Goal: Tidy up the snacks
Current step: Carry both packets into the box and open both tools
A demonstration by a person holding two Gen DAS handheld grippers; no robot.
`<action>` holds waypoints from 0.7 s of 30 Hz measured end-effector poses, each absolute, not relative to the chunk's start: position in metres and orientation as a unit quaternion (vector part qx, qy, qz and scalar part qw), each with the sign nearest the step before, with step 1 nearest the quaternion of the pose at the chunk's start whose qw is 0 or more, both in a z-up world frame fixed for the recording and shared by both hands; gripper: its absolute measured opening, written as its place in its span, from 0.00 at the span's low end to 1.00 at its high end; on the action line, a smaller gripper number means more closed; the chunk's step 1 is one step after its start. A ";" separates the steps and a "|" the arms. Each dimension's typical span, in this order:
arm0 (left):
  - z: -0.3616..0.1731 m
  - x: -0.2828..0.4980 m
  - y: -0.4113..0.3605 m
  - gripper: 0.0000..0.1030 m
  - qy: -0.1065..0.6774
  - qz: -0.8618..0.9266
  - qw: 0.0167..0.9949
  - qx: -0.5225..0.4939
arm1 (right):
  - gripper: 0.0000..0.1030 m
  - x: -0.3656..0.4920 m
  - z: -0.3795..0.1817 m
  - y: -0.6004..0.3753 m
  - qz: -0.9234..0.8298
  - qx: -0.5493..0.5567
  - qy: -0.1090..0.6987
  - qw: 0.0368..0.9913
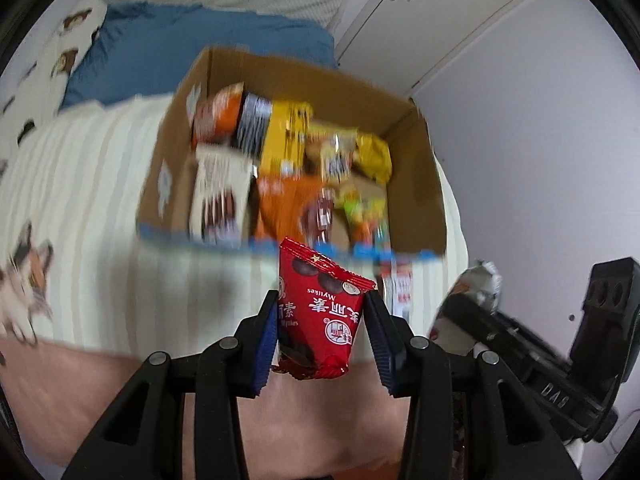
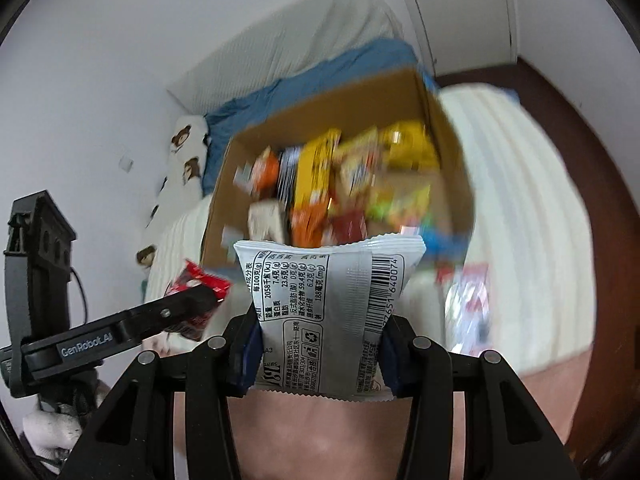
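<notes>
My left gripper (image 1: pixel 322 312) is shut on a red chocolate snack packet (image 1: pixel 320 308) and holds it above the bed, just short of an open cardboard box (image 1: pixel 420 184). The box holds several snack packs. My right gripper (image 2: pixel 322 334) is shut on a silver-white snack bag (image 2: pixel 328 312), barcode side up, also in front of the box (image 2: pixel 452 148). The right gripper shows at the right of the left wrist view (image 1: pixel 480 320). The left gripper with its red packet (image 2: pixel 196 292) shows at the left of the right wrist view.
The box stands on a cream striped blanket (image 1: pixel 92 184) on a bed with a blue sheet (image 1: pixel 192 40) and bear-print pillow (image 2: pixel 184 160). A loose packet (image 2: pixel 468 300) lies on the blanket by the box. White walls and a door (image 1: pixel 440 12) stand behind.
</notes>
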State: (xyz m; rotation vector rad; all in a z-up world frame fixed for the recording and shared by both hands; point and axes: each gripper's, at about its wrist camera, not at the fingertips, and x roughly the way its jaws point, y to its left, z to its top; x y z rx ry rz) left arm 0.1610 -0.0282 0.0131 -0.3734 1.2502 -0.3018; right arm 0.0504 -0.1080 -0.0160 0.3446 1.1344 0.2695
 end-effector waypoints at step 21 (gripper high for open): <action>-0.061 0.322 -0.002 0.38 0.644 -0.044 0.760 -0.075 | 0.54 0.247 -0.105 -0.110 0.053 0.086 0.609 0.787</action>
